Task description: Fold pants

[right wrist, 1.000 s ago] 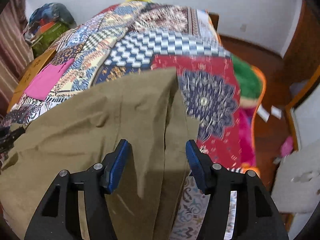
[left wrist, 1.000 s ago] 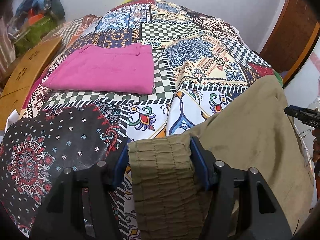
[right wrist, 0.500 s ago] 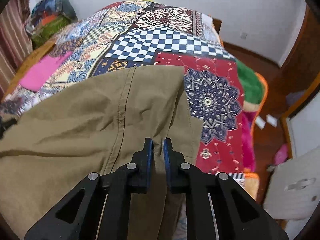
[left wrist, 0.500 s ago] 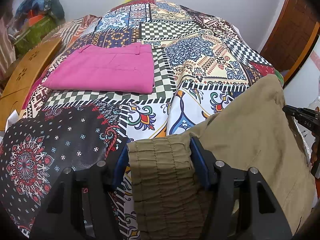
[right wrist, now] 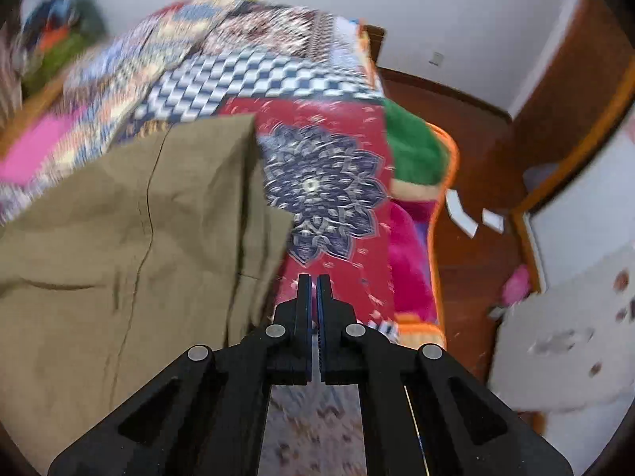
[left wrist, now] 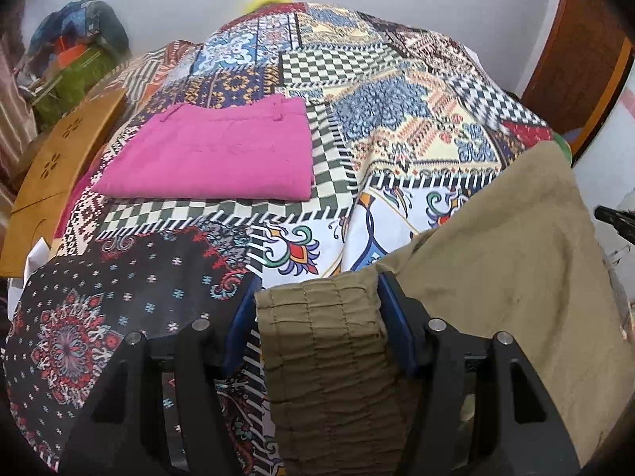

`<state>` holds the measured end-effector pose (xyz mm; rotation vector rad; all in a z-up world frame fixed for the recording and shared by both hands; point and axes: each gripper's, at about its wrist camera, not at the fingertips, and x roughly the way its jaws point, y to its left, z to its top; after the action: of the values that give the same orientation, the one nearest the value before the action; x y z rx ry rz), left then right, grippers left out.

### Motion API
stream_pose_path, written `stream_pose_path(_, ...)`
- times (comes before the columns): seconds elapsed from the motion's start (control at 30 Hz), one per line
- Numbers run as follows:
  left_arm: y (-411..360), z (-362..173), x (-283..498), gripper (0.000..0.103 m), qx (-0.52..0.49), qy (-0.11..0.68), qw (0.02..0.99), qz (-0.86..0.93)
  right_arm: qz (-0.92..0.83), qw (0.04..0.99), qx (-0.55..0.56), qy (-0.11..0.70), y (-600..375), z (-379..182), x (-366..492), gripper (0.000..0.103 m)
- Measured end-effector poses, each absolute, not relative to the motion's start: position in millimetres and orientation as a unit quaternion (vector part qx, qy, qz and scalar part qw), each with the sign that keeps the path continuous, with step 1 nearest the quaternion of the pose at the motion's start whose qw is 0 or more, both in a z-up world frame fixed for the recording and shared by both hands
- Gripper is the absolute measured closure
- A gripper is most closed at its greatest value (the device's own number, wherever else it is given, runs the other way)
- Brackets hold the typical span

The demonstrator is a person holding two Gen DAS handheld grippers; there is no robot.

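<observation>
A: Where are your pants (left wrist: 512,277)?

B: They lie on the bedspread (left wrist: 397,127) at its near right part, olive cloth spread flat, with the elastic waistband (left wrist: 325,341) toward you. In the right wrist view the pants (right wrist: 119,246) fill the left half, and their far edge ends against the red patch of the bedspread (right wrist: 329,127).

A: What does your left gripper (left wrist: 317,309) hold?

B: Its jaws stand wide apart, one blue pad at each side of the waistband. The gathered band fills the gap between them and both pads touch its edges. Whether they squeeze it, I cannot tell.

A: And your right gripper (right wrist: 313,289)?

B: Its fingers are pressed almost together, with only a thin slit between them. Nothing shows between the tips. They hang over the red patch, just beside the right edge of the pants and not on the cloth. That view is blurred.

A: What else lies on the bed?

B: A pink folded garment (left wrist: 214,158) sits farther back on the left, well apart from your pants. A wooden board (left wrist: 59,174) lies at the left edge of the bed. A green blanket (right wrist: 412,150) hangs off the right side, above the wooden floor (right wrist: 472,269).
</observation>
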<state>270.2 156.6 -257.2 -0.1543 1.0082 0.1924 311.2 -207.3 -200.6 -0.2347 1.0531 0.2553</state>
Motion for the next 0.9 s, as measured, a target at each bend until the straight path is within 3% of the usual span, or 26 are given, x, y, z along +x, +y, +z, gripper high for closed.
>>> stream_pose_path(0.07,159,-248,266,0.043,-0.081,0.474,0.871,0.097,0.131,0.852,-0.100,0.497,-215,-186,302,0.098)
stream_pose_path(0.2,161,-217,249,0.043,-0.089,0.447,0.884,0.107,0.161,0.851,-0.091,0.491,-217,-165,279,0.063)
stream_pose_path(0.23,159,-209,244,0.043,-0.087,0.442,0.887,0.103,0.167,0.853,-0.091,0.486,-215,-161,271,0.058)
stream_pose_path(0.43,143,-192,216,0.040,-0.062,0.443,0.891,0.081,0.205,0.841,-0.068,0.496,-200,-171,242,0.058)
stream_pose_path(0.73,138,-243,202,0.039,-0.090,0.499,0.859,0.064,0.217,0.811,-0.049,0.541,-193,-212,228,0.058)
stream_pose_path(0.9,143,-251,199,0.027,-0.102,0.494,0.860,0.074,0.224,0.800,-0.015,0.556,-198,-224,233,0.055)
